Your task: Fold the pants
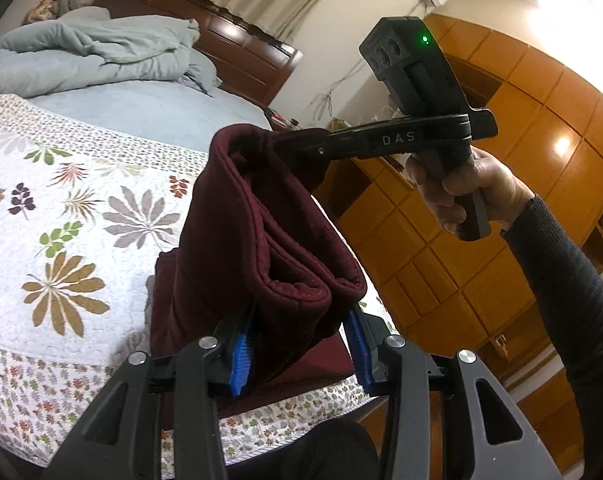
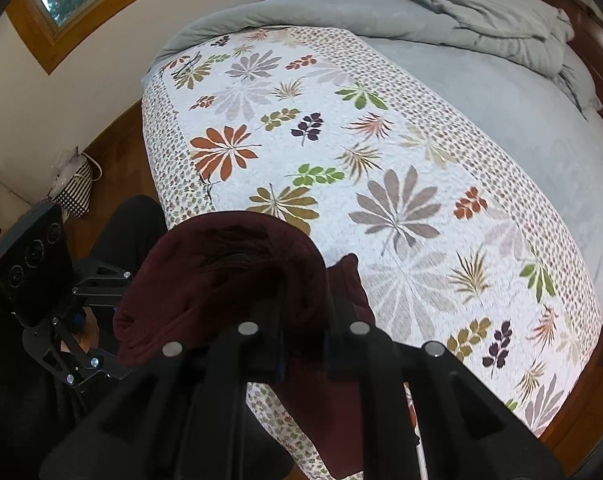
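Observation:
The dark maroon pants (image 1: 261, 240) hang in the air, stretched between both grippers above the near edge of the bed. My left gripper (image 1: 301, 344) is shut on one end of the thick folded edge, its blue pads (image 1: 240, 364) pressing the cloth. My right gripper (image 1: 297, 146) is shut on the other end, held by a hand at upper right. In the right wrist view the pants (image 2: 229, 280) bunch over my right gripper (image 2: 305, 336) and hide its fingertips; the rest of the cloth hangs down below it. The left gripper's body (image 2: 61, 304) shows at the left there.
A leaf-patterned quilt (image 2: 381, 168) covers the bed's foot. A rumpled grey duvet (image 1: 101, 48) lies by the dark wooden headboard (image 1: 229, 40). Wooden wardrobes (image 1: 501, 160) stand at the right. A checked bag (image 2: 75, 188) sits on the floor by the wall.

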`<action>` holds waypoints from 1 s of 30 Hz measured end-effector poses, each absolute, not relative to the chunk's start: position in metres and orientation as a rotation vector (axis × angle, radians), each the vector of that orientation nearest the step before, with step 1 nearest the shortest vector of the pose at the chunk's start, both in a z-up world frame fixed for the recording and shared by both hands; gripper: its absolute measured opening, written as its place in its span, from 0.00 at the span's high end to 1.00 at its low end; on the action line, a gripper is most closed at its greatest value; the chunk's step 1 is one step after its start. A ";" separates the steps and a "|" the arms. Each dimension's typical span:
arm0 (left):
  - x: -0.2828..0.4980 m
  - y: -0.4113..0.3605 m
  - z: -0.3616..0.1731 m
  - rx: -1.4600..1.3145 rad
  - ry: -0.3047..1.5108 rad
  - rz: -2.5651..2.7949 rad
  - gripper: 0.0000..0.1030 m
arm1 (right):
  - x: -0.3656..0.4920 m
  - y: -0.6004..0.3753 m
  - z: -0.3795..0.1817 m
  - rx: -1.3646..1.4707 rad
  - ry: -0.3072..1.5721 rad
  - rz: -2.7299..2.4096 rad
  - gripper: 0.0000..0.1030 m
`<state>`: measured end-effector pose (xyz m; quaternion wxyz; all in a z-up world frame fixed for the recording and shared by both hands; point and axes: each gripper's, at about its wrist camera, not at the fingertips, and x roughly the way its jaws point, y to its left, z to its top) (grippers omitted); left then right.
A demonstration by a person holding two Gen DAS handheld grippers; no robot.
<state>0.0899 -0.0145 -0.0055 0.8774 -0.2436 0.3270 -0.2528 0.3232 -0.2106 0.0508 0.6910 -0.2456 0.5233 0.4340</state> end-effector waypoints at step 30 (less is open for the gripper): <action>0.130 -0.131 -0.035 -0.377 0.825 -0.705 0.60 | 0.325 -0.349 0.003 -0.455 1.157 0.843 0.88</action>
